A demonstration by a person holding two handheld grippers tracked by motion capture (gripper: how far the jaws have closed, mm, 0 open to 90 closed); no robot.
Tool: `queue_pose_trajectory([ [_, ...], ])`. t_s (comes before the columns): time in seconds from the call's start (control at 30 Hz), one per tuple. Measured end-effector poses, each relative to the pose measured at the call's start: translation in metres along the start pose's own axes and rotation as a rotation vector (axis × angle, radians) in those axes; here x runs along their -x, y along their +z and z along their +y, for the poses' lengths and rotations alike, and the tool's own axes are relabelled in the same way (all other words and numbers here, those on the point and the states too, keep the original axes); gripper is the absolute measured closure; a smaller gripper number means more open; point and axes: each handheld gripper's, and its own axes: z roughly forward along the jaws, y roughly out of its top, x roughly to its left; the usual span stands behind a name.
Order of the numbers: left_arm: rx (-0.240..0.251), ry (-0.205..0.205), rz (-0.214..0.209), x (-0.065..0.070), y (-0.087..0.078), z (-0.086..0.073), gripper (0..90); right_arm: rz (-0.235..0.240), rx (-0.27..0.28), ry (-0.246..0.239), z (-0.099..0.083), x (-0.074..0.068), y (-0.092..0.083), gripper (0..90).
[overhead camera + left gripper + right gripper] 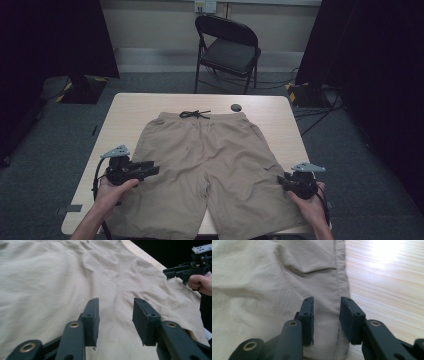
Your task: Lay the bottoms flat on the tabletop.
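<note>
Two hand-held tools are poised over a pair of tan shorts (pixel 215 165) spread flat on a wooden counter (pixel 280 112). The left tool (pixel 150 169) is held level just above the outer edge of one leg, its jaws parted with nothing between them. The right tool (pixel 283 182) sits at the outer seam of the other leg; its jaws are also parted, the seam lying below the gap, not pinched.

Judged from this, the step in hand is lining up on both side edges before a grasp, probably for folding. The next move calls for each tool to be lowered and closed on the cloth edge.

Beyond the waistband, a black drawstring (pixel 194 114) and a small dark disc (pixel 236 107) lie on the counter. No brand, label or writing can be read.
</note>
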Motion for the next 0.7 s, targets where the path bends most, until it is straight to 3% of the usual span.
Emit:
queue_pose_trajectory([
  [0.03, 0.003, 0.005, 0.007, -0.002, -0.003, 0.002, 55.3, -0.012, -0.007, 0.0, 0.001, 0.001, 0.0, 61.3],
  [0.1, 0.005, 0.002, 0.024, -0.008, -0.012, 0.007, 53.4, -0.043, -0.036, 0.01, 0.004, 0.0, -0.001, 47.8],
  [0.2, 0.001, 0.0, 0.081, -0.024, -0.023, 0.016, 53.4, -0.005, 0.03, 0.039, 0.011, -0.001, -0.006, 45.9],
  [0.27, -0.007, -0.004, 0.095, -0.035, -0.022, 0.018, 54.3, 0.016, 0.063, 0.037, 0.02, -0.006, -0.007, 43.5],
  [0.43, -0.07, -0.067, 0.128, -0.063, 0.01, 0.006, 54.7, 0.064, 0.077, 0.023, 0.045, -0.027, 0.011, 35.1],
  [0.57, -0.117, -0.061, 0.167, -0.07, 0.036, -0.002, 51.0, 0.062, 0.066, -0.009, 0.061, -0.043, 0.033, 26.1],
  [0.7, -0.163, -0.041, 0.227, -0.073, 0.048, -0.004, 47.5, 0.059, 0.04, -0.015, 0.068, -0.048, 0.057, 22.3],
])
